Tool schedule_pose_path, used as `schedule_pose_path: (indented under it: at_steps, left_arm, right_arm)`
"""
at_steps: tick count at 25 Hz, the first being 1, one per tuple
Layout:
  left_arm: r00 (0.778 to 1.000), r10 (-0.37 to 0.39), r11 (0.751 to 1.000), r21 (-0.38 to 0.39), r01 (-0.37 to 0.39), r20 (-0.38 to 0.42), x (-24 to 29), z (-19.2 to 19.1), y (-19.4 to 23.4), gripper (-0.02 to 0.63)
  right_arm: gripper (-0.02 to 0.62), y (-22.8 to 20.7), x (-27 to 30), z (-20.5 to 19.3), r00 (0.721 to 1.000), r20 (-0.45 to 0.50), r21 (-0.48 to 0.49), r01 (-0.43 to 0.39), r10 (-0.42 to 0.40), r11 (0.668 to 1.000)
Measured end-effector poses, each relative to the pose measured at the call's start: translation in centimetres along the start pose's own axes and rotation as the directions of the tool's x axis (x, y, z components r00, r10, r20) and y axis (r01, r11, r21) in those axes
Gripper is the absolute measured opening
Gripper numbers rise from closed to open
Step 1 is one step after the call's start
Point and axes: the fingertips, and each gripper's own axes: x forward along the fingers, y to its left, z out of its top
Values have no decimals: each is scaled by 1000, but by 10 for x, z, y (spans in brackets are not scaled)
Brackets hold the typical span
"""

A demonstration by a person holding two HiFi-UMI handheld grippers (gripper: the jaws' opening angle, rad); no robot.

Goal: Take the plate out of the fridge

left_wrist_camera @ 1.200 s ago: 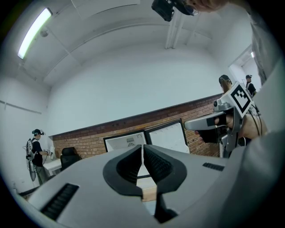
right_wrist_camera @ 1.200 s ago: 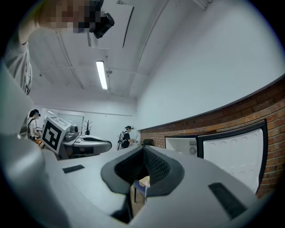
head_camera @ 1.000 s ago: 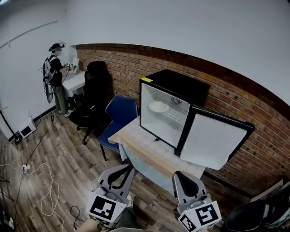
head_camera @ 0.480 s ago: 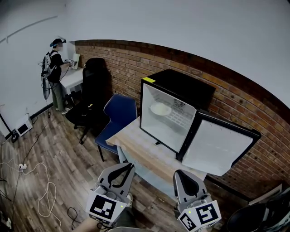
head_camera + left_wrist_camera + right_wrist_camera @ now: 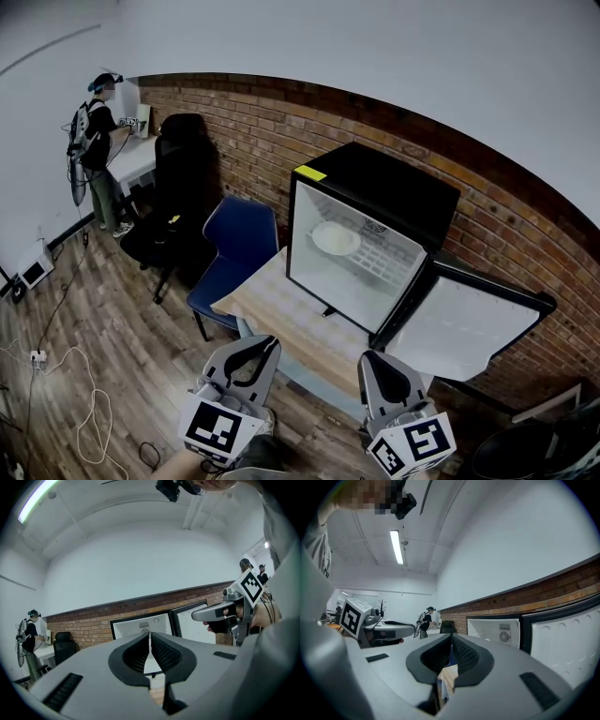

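Plate: round white plate [image 5: 336, 237] on the wire shelf inside the open black fridge [image 5: 394, 183].
Door: white-lined door [image 5: 473, 323] swung wide to the right.
Desk: light wooden desk [image 5: 272, 305], near edge facing the tongs.
Tongs: left tongs [image 5: 266, 345] and right tongs [image 5: 373, 360] clenched, holding nothing.

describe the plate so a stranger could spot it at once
Against the brick wall a black fridge stands on a wooden table, its door swung open. Inside, on the white wire shelf, lies the plate: the only item on it, round and pale.
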Motion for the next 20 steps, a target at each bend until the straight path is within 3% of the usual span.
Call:
schedule_pose_path:
  at_steps: [20]
  left_arm:
    - [985, -174, 983, -67, 173, 2, 143, -17, 141, 26]
  right_arm:
    - [32, -51, 194, 2, 989, -70, 30, 135, -133, 990]
